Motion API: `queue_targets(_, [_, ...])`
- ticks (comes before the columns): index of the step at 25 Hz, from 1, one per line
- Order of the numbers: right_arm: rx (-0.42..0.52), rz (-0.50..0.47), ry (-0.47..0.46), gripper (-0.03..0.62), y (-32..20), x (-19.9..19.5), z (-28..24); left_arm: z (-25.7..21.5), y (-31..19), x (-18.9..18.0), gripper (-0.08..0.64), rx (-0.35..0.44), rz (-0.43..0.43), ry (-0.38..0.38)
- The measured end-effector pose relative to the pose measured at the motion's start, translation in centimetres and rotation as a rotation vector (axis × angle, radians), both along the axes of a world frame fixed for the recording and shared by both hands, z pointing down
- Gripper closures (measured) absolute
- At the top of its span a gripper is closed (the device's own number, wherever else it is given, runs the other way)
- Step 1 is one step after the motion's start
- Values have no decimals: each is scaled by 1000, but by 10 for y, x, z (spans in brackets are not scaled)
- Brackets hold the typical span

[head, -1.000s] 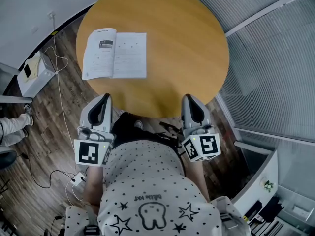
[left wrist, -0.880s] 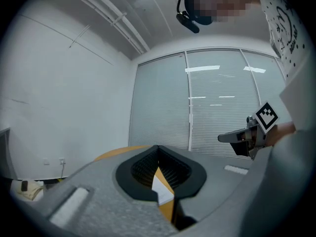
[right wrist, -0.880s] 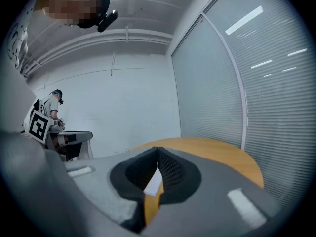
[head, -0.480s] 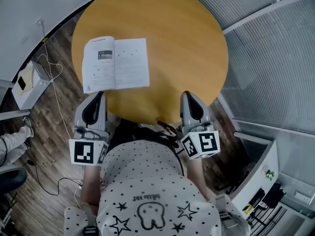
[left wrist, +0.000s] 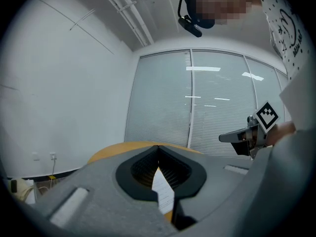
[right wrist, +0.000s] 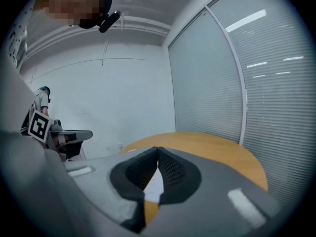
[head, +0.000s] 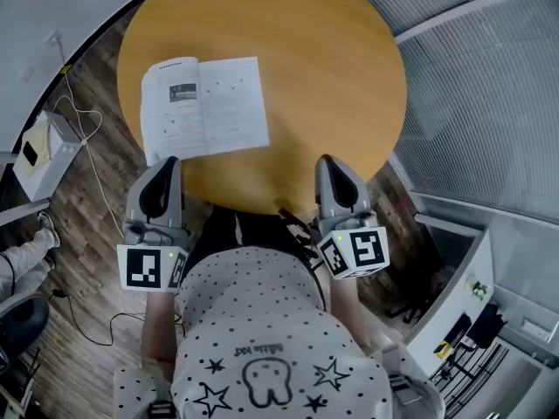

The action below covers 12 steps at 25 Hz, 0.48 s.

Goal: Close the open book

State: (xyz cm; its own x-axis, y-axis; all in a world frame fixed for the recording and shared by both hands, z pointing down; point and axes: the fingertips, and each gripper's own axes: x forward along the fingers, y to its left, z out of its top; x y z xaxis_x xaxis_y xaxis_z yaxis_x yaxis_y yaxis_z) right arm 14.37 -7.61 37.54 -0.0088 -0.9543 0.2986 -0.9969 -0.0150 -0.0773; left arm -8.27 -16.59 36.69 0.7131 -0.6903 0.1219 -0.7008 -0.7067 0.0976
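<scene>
An open book (head: 203,107) with white printed pages lies flat on the left part of the round wooden table (head: 332,68). My left gripper (head: 163,166) is at the table's near edge, just below the book's near left corner, jaws shut and empty. My right gripper (head: 327,162) is over the near edge further right, apart from the book, also shut and empty. In the left gripper view the jaw tips (left wrist: 158,148) meet, with a strip of book page (left wrist: 163,191) below them. The right gripper view shows its tips (right wrist: 158,149) together, with the page (right wrist: 155,186) beyond.
A white box (head: 39,151) and loose cables (head: 87,199) lie on the wood floor left of the table. Someone's legs (head: 22,243) show at the left edge. A glass wall with blinds (head: 489,103) runs along the right. A white cabinet (head: 454,321) stands at lower right.
Both grippers have moved forward to the table's near edge. The left one has come closer to the book's near corner. Both stay shut.
</scene>
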Motion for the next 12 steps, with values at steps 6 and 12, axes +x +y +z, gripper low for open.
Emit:
queue_targets(6, [-8,-9,10,588,-2,-3,-2,2,2,-6,551,-14,-16,19])
queue_targets(12, [16,-42,8,588,-7,-6,-9,-1,4,-16,551,-16,-74,36])
